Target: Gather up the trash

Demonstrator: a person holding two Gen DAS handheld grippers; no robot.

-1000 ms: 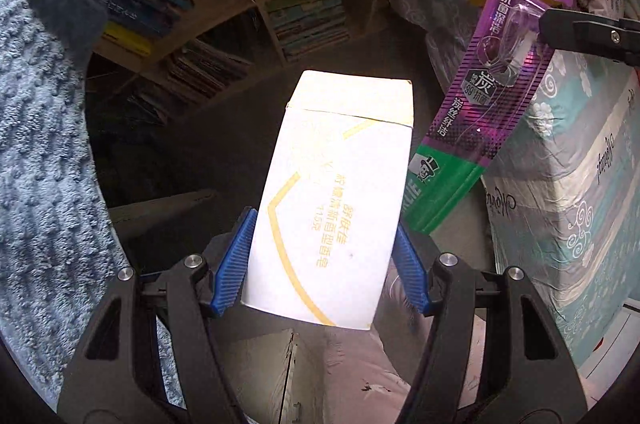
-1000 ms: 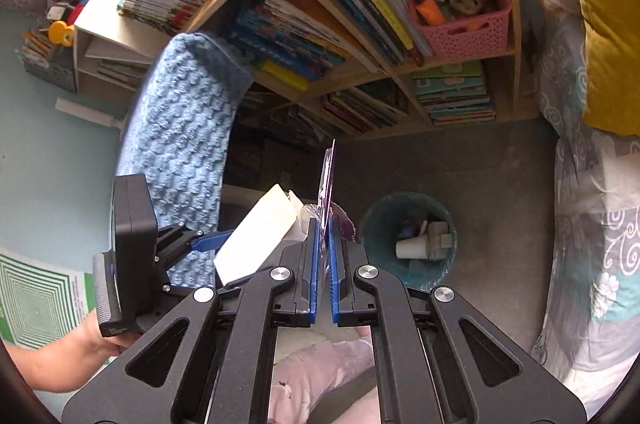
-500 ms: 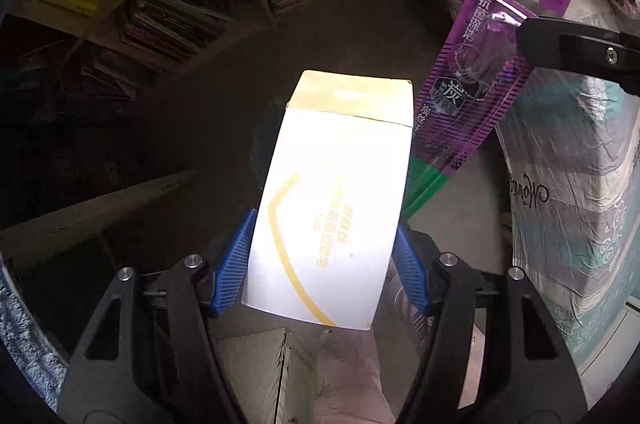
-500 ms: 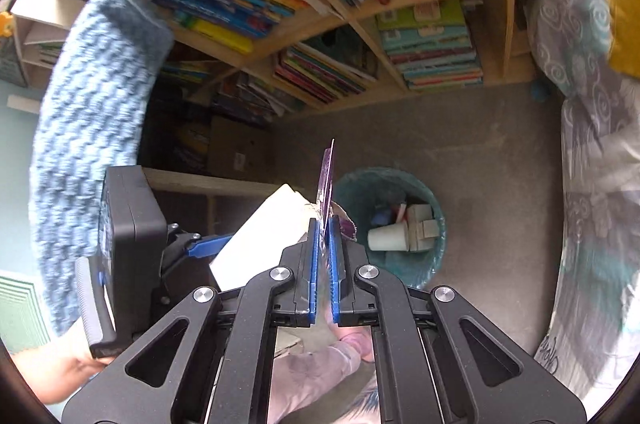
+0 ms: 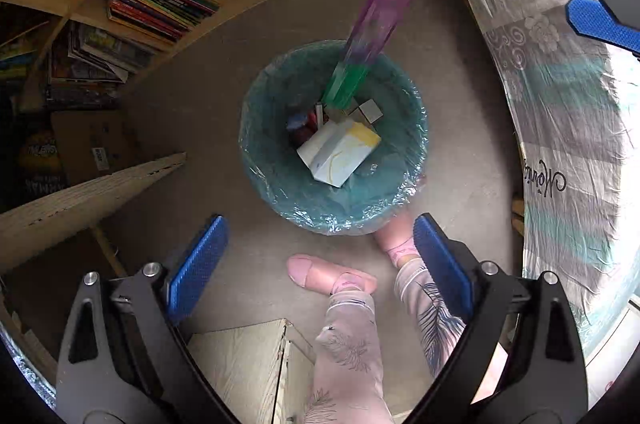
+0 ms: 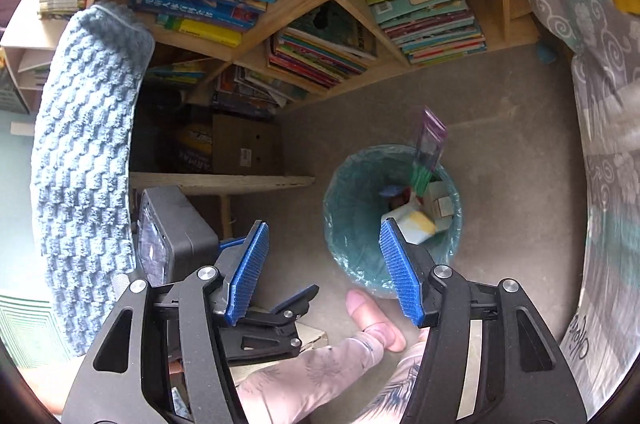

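A teal-lined trash bin (image 5: 280, 180) (image 6: 348, 224) stands on the floor below both grippers. The white and yellow carton (image 5: 340, 152) (image 6: 412, 222) lies inside it on other trash. The purple and green toothbrush package (image 5: 366, 40) (image 6: 428, 148) is blurred in mid-air, its lower end over the bin's far rim. My left gripper (image 5: 318, 264) is open and empty above the bin's near side. My right gripper (image 6: 324, 272) is open and empty above the bin's left edge; one of its blue pads (image 5: 600, 24) shows in the left wrist view.
A wooden bookshelf (image 6: 320, 4) full of books stands behind the bin. A bed with a patterned cover (image 5: 560, 104) is on the right. A blue knitted chair back (image 6: 84, 164) is on the left. The person's feet (image 5: 332, 276) stand beside the bin.
Both grippers opened. The carton dropped from the left gripper into the bin. The toothbrush package left the right gripper and is falling toward the bin.
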